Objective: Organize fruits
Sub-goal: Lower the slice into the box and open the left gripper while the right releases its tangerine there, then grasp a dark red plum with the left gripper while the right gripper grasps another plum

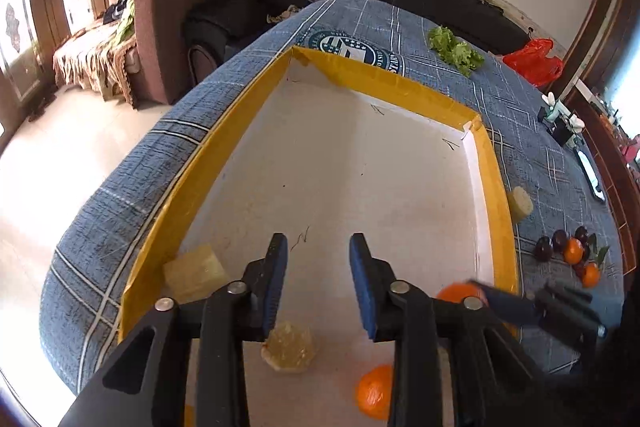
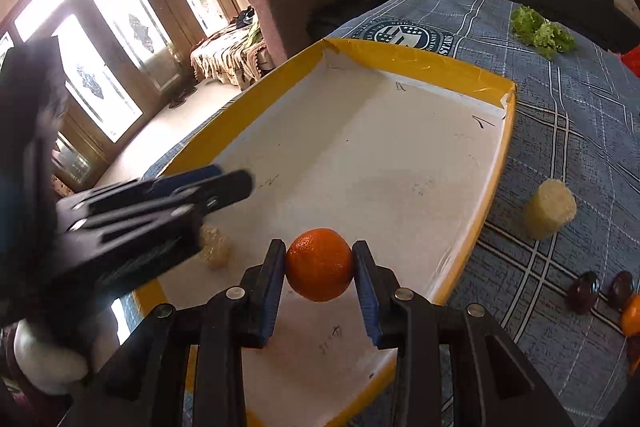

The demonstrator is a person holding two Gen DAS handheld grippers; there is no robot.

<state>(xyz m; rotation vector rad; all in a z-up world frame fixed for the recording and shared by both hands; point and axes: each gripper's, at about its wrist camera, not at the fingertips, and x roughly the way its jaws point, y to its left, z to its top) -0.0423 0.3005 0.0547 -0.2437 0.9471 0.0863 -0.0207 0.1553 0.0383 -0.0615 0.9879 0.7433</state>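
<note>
While the orange (image 2: 319, 264) sits pinched between the right gripper's (image 2: 319, 269) fingers, hanging over the near end of the yellow-rimmed tray (image 2: 420, 65), the left gripper (image 1: 318, 281) hovers alongside, fingers parted and holding nothing, above a pale fruit chunk (image 1: 290, 349).

Both grippers tilted down over the tray (image 1: 208, 155)

Left gripper (image 1: 319, 285) – jaws parted, nothing between them, above the tray's near end. Right gripper (image 2: 320, 285) – blue pads (image 2: 362, 291) clamping an orange (image 2: 319, 264), held just inside the tray's near-right corner.
</note>
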